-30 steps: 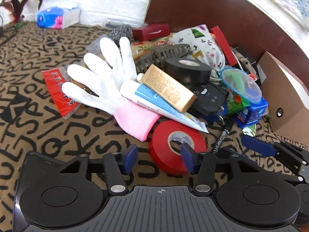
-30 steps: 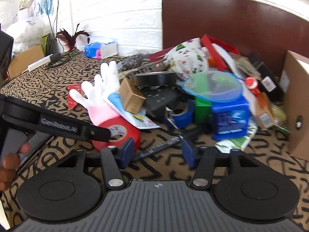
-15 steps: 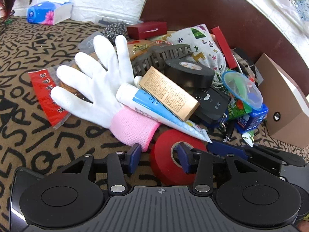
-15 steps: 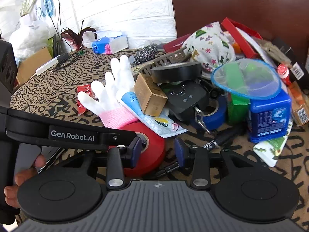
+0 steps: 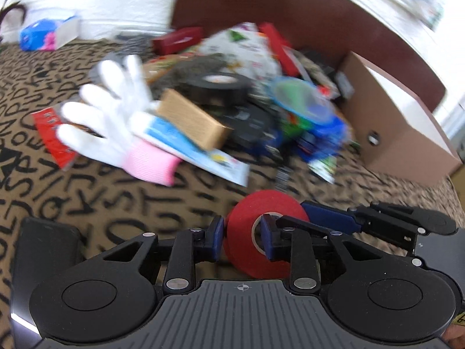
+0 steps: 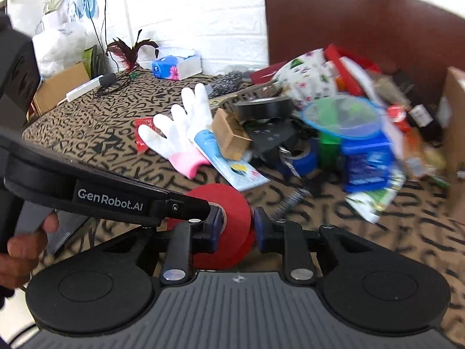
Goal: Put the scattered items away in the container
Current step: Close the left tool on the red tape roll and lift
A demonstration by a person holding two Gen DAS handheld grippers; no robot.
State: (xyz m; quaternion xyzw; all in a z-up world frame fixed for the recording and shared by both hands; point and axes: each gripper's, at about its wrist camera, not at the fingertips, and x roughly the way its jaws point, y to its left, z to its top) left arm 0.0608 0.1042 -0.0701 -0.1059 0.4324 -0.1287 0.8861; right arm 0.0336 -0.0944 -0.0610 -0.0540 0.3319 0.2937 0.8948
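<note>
A red tape roll stands on edge between both grippers. My left gripper is shut on the roll's left wall, one finger inside its hole. My right gripper is shut on the same red tape roll, its blue pads on either side of the roll's other wall. The right gripper's fingers show beside the roll in the left wrist view. A brown cardboard box stands at the right.
A pile lies on the letter-patterned cloth: a white glove with pink cuff, a blue tube, a tan box, black tape, a blue container and a clear lid. A tissue pack sits far back.
Both grippers have closed on the red tape roll and pulled it back from the pile toward the cameras. The roll now stands clear of the tube and glove.
</note>
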